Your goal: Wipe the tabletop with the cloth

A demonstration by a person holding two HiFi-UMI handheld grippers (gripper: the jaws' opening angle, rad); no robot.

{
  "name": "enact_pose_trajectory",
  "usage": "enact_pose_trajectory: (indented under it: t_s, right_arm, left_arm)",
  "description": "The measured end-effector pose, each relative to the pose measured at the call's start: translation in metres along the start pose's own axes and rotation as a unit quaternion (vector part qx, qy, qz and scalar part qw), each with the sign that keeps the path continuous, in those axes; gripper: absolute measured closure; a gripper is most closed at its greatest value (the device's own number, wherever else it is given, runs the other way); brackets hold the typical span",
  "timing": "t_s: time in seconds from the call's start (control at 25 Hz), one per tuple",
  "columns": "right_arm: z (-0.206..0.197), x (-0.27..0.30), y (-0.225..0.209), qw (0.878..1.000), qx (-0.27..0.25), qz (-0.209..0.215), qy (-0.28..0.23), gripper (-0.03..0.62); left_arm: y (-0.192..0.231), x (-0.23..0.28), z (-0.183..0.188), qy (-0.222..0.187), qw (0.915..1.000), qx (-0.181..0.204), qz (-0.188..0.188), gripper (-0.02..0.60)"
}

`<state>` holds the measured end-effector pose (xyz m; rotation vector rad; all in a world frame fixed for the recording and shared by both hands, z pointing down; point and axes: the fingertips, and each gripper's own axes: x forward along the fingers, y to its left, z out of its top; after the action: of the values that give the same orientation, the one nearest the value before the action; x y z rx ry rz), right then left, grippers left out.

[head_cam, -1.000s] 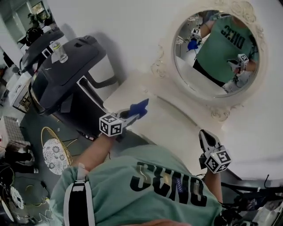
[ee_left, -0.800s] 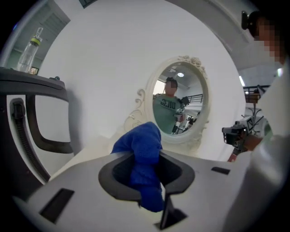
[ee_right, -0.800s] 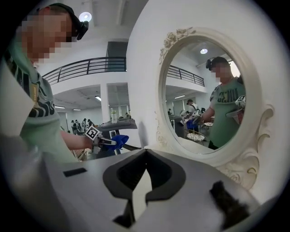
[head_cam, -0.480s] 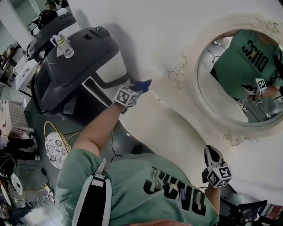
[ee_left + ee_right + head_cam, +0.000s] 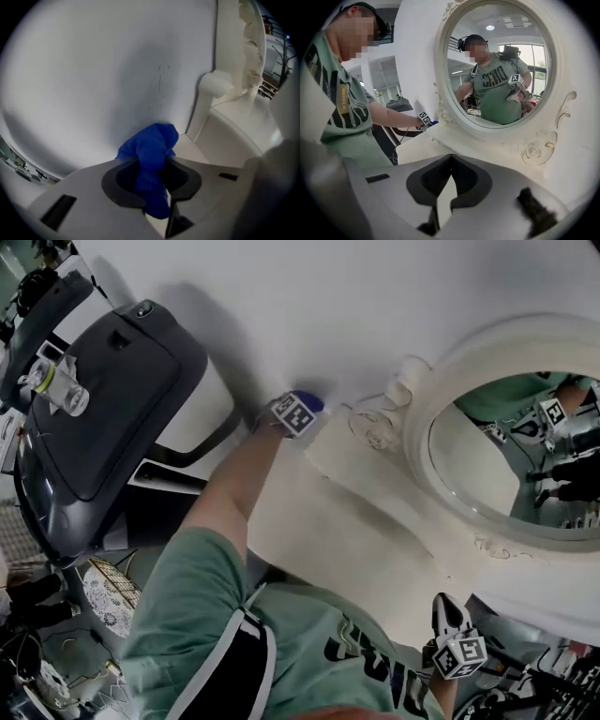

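My left gripper (image 5: 298, 413) reaches to the far left corner of the cream tabletop (image 5: 347, 531), where it meets the white wall. It is shut on a bunched blue cloth (image 5: 314, 401). In the left gripper view the cloth (image 5: 152, 150) sticks out between the jaws of that gripper (image 5: 154, 176), close to the wall and the tabletop (image 5: 234, 136). My right gripper (image 5: 446, 610) hangs at the table's near edge, away from the cloth. Its jaws (image 5: 450, 161) are shut with nothing between them. From the right gripper view the left gripper (image 5: 424, 118) and cloth (image 5: 434, 123) show small at the far end.
An oval mirror (image 5: 506, 465) in an ornate cream frame (image 5: 534, 150) stands on the tabletop at the right against the wall. A dark grey treadmill (image 5: 103, 409) with a bottle (image 5: 56, 381) on it is left of the table. Cables lie on the floor (image 5: 56, 662).
My left gripper has carried the blue cloth away from the table's near left edge to the far corner by the wall. The right gripper has stayed at the near edge.
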<state>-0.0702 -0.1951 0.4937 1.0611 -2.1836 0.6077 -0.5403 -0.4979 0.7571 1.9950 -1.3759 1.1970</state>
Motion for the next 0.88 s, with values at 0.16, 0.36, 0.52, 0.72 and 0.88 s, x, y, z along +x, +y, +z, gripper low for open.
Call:
enact_pose_trajectory:
  t_s: [0.16, 0.36, 0.52, 0.72, 0.88]
  right_arm:
    - [-0.003, -0.001, 0.001, 1.000, 0.005, -0.005, 0.018, 0.586]
    - [0.000, 0.005, 0.002, 1.000, -0.007, 0.016, 0.020, 0.586]
    - [-0.004, 0.000, 0.003, 0.998, -0.031, 0.050, -0.001, 0.586]
    - [-0.019, -0.023, 0.011, 0.993, -0.063, 0.098, -0.024, 0.586]
    - [-0.034, -0.042, 0.015, 0.987, -0.085, 0.131, -0.032, 0.586]
  left_arm:
    - [0.006, 0.023, 0.006, 0.006, 0.9998, 0.019, 0.010, 0.476]
    - [-0.007, 0.011, -0.010, 0.011, 0.9980, 0.061, 0.011, 0.479]
    - [-0.036, -0.037, -0.073, 0.005, 0.9987, 0.050, 0.000, 0.479]
    - [-0.092, -0.139, -0.212, 0.022, 0.9998, -0.001, 0.002, 0.479]
    - [-0.131, -0.204, -0.306, 0.039, 0.9975, -0.048, 0.033, 0.479]
